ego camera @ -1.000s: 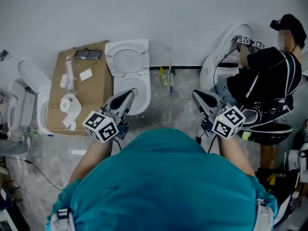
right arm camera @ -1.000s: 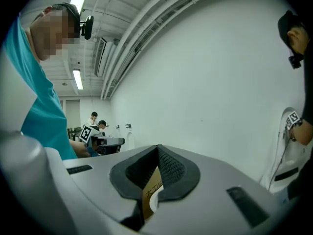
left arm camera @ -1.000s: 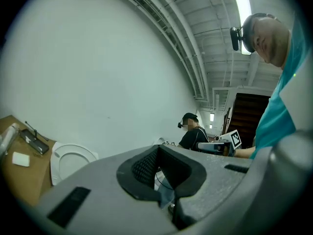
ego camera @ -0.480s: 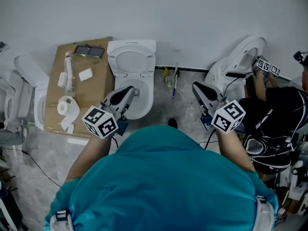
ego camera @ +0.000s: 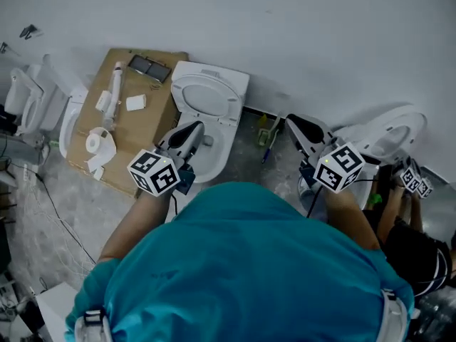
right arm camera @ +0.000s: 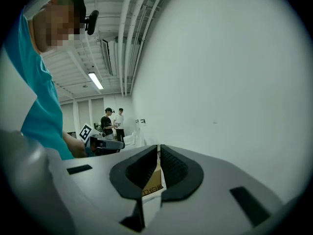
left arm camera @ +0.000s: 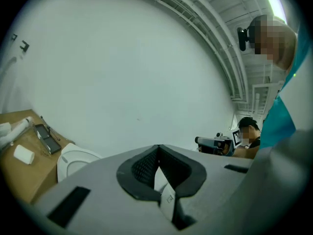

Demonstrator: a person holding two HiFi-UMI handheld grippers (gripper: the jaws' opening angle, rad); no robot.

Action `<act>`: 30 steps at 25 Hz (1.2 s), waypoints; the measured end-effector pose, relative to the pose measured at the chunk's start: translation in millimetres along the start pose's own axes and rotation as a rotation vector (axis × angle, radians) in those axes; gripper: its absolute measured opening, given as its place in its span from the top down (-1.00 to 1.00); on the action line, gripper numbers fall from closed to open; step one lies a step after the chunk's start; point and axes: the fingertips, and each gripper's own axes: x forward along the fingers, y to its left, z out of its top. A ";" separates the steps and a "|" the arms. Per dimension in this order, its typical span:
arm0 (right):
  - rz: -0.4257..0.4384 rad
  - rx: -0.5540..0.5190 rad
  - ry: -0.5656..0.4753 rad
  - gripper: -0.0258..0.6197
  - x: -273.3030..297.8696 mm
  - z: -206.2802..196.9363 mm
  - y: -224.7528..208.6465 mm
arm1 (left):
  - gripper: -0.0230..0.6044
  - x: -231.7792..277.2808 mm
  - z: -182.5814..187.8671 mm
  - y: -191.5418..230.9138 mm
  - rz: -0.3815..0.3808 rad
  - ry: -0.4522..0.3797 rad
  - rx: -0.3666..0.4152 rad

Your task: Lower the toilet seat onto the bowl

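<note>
The white toilet (ego camera: 222, 142) stands against the wall with its seat (ego camera: 208, 95) raised upright over the bowl. My left gripper (ego camera: 191, 130) is shut and empty, its tips over the bowl's near left rim, below the seat. In the left gripper view the left gripper (left arm camera: 157, 153) points level at the wall, and the seat (left arm camera: 73, 160) shows low at the left. My right gripper (ego camera: 296, 127) is shut and empty, hovering over the floor to the right of the toilet. In its own view the right gripper (right arm camera: 159, 153) points along the wall.
A cardboard box (ego camera: 135, 130) with a phone, a paper roll and small parts stands left of the toilet. Another toilet (ego camera: 388, 137) is at the right, where a second person (ego camera: 410, 226) crouches. Small tools (ego camera: 267, 130) lie by the wall. Cables cross the floor at the left.
Both grippers have moved on towards the wall, still shut. The view has swung, so the toilet now lies nearer the middle and the crouching person has slid to the lower right.
</note>
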 end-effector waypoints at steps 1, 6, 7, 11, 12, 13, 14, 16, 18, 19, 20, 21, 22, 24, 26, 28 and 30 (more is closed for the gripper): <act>0.024 -0.012 0.004 0.92 4.3 1.8 -7.6 | 0.91 7.4 -1.1 2.5 0.025 -0.006 -0.010; 0.106 -0.025 0.035 0.92 35.8 2.4 -37.9 | 0.91 30.7 -8.2 28.1 0.138 -0.009 -0.058; 0.120 -0.026 0.040 0.92 44.2 2.0 -39.6 | 0.91 31.2 -8.9 35.9 0.156 -0.011 -0.072; 0.156 -0.034 0.064 0.92 84.6 0.1 -40.9 | 0.91 28.5 -8.9 75.3 0.206 -0.033 -0.134; 0.159 -0.035 0.071 0.92 96.4 0.8 -40.2 | 0.91 27.6 -8.4 86.3 0.210 -0.035 -0.149; 0.161 -0.037 0.078 0.92 108.9 1.9 -39.0 | 0.91 27.0 -7.8 97.2 0.212 -0.033 -0.160; 0.163 -0.040 0.086 0.92 121.5 3.0 -37.1 | 0.91 26.4 -7.6 107.9 0.211 -0.027 -0.167; 0.169 -0.054 0.100 0.92 146.6 4.9 -31.9 | 0.91 26.1 -8.3 127.9 0.200 -0.004 -0.184; 0.173 -0.072 0.111 0.92 171.0 7.1 -27.8 | 0.91 27.2 -11.2 146.4 0.186 0.020 -0.213; 0.173 -0.081 0.115 0.92 182.8 8.4 -26.6 | 0.91 28.2 -13.4 155.2 0.181 0.032 -0.229; 0.174 -0.087 0.118 0.92 194.0 9.9 -25.8 | 0.91 29.7 -15.9 163.6 0.179 0.045 -0.244; 0.177 -0.091 0.119 0.92 204.7 11.2 -25.0 | 0.91 31.7 -18.5 171.6 0.179 0.060 -0.256; 0.184 -0.093 0.121 0.92 214.7 12.1 -24.3 | 0.91 34.2 -21.4 179.1 0.182 0.076 -0.267; 0.206 -0.094 0.130 0.92 233.2 12.2 -23.7 | 0.90 41.3 -27.2 192.7 0.189 0.106 -0.293; 0.232 -0.098 0.144 0.92 249.9 9.9 -26.7 | 0.88 51.2 -32.8 204.5 0.194 0.129 -0.329; 0.262 -0.099 0.156 0.92 265.5 6.8 -34.7 | 0.86 63.2 -38.8 215.1 0.204 0.138 -0.379; 0.299 -0.096 0.163 0.92 281.6 4.3 -46.4 | 0.82 76.2 -45.5 226.0 0.225 0.143 -0.430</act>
